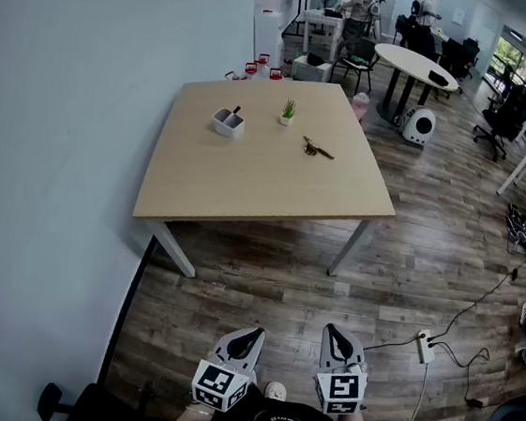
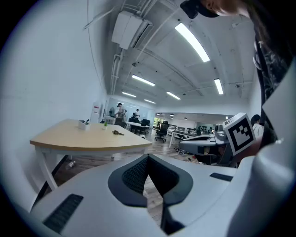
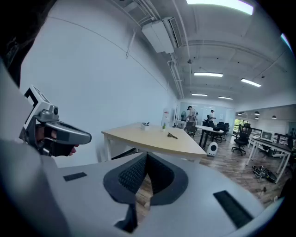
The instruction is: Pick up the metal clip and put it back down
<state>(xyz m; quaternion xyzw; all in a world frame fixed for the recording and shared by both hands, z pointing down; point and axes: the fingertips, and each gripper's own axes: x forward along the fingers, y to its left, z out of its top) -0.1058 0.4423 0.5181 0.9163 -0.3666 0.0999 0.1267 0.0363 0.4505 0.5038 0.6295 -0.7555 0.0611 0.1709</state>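
we hold both tools low and close to our body, well short of the table (image 1: 247,189). we judge this a resting carry: nothing is within reach, so there is no cause to open them. the left gripper (image 1: 246,340) has its jaws together with nothing between them, and the right gripper (image 1: 339,340) is likewise closed and empty. they sit side by side, tipped a little downward toward the table's near edge, which suits walking up to it. as we read it, the pick has not begun and the approach comes first.

the metal clip (image 1: 317,149) lies flat on the table, toward its far right part and apart from everything else. the white holder (image 1: 228,121) and the small potted plant (image 1: 287,112) stand left of it near the table's far edge, so the clip is open to a grip from our side. it looks small, dark and thin, with a brassy tint. finer detail is too small to tell.
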